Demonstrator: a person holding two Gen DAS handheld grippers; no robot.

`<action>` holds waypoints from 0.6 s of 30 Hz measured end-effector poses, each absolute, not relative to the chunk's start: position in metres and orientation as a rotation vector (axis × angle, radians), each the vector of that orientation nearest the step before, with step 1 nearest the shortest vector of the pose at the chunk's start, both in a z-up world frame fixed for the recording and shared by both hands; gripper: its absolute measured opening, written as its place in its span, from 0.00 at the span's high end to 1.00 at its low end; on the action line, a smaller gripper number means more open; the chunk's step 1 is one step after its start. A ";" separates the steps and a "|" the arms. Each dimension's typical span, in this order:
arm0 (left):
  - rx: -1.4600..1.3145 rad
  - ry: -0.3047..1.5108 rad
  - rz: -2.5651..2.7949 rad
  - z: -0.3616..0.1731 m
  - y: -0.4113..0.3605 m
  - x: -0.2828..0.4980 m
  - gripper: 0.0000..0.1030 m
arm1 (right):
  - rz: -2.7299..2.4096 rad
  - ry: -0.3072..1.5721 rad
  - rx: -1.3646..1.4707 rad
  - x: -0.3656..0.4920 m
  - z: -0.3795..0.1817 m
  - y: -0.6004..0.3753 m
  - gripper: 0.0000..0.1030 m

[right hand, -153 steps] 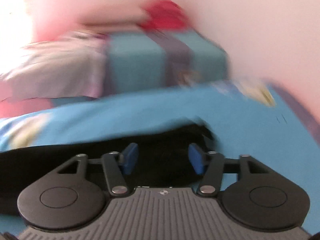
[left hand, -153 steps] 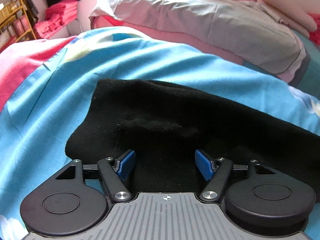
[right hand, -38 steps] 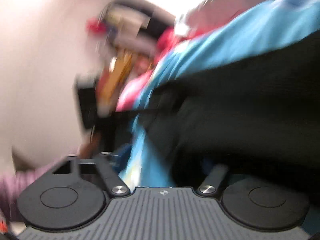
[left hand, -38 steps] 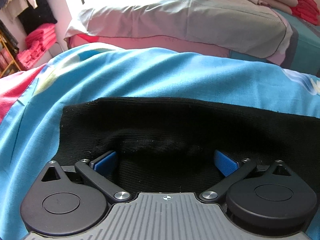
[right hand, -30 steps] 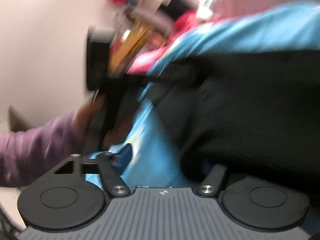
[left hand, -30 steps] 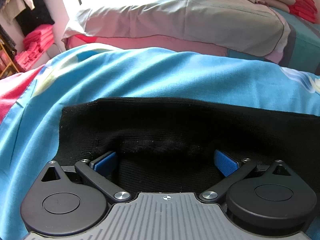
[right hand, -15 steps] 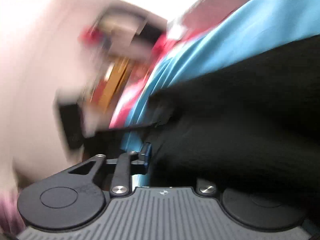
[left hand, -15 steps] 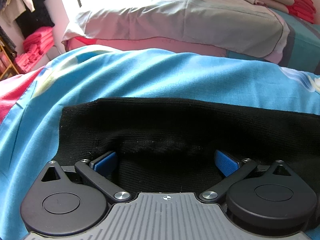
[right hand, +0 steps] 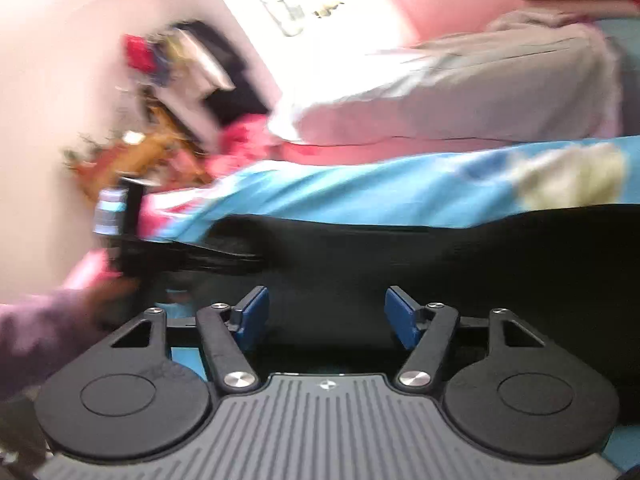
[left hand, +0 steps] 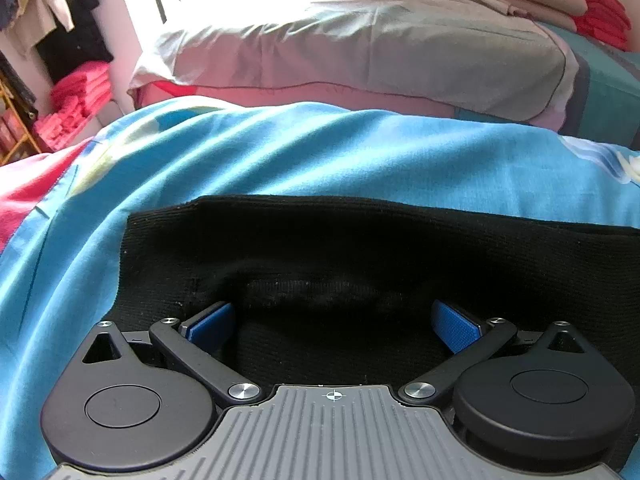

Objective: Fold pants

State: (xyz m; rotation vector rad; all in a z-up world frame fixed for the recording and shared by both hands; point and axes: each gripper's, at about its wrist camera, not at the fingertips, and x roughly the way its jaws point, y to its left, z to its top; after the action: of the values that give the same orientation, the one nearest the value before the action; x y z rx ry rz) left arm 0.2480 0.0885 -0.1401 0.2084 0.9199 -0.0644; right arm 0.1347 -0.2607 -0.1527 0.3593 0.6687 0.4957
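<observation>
Left wrist view: my left gripper (left hand: 334, 322) stands wide over black pants (left hand: 360, 248) stretching left to right across the blue bedsheet (left hand: 320, 152); bare sheet lies beyond, up to the pillow (left hand: 360, 52). My right gripper (right hand: 326, 316), just opening, holds nothing.
</observation>
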 end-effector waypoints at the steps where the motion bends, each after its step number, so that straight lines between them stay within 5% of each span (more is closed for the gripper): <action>1: 0.209 0.917 -0.063 -0.140 0.088 0.247 0.00 | 0.437 0.697 0.319 0.142 -0.162 -0.267 0.61; 2: 0.212 0.916 -0.062 -0.140 0.088 0.247 0.00 | 0.376 0.725 0.296 0.148 -0.171 -0.273 0.97; 8: 0.216 0.899 -0.058 -0.141 0.087 0.244 0.00 | 0.123 0.630 0.396 0.139 -0.166 -0.361 1.00; 9: 0.217 0.894 -0.054 -0.141 0.086 0.243 0.00 | 0.056 0.610 0.366 0.133 -0.160 -0.365 0.97; 11: 0.218 0.888 -0.048 -0.142 0.085 0.242 0.00 | -0.014 0.583 0.311 0.119 -0.156 -0.344 0.49; 13: 0.219 0.888 -0.046 -0.141 0.085 0.241 0.00 | 0.137 0.628 0.365 0.107 -0.166 -0.333 0.33; 15: 0.220 0.892 -0.047 -0.141 0.085 0.241 0.00 | 0.157 0.653 0.283 0.100 -0.173 -0.332 0.50; 16: 0.221 0.895 -0.047 -0.141 0.085 0.242 0.00 | 0.125 0.648 0.264 0.098 -0.175 -0.339 0.86; 17: 0.222 0.898 -0.047 -0.140 0.085 0.243 0.00 | 0.096 0.644 0.325 0.095 -0.178 -0.356 1.00; 18: 0.223 0.900 -0.047 -0.140 0.085 0.243 0.00 | 0.020 0.633 0.448 0.090 -0.180 -0.386 1.00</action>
State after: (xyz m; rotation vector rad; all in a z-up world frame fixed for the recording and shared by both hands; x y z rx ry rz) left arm 0.2428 0.0848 -0.1403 0.2231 0.9002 -0.0470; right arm 0.0898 -0.3857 -0.1803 0.4478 0.6331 0.0197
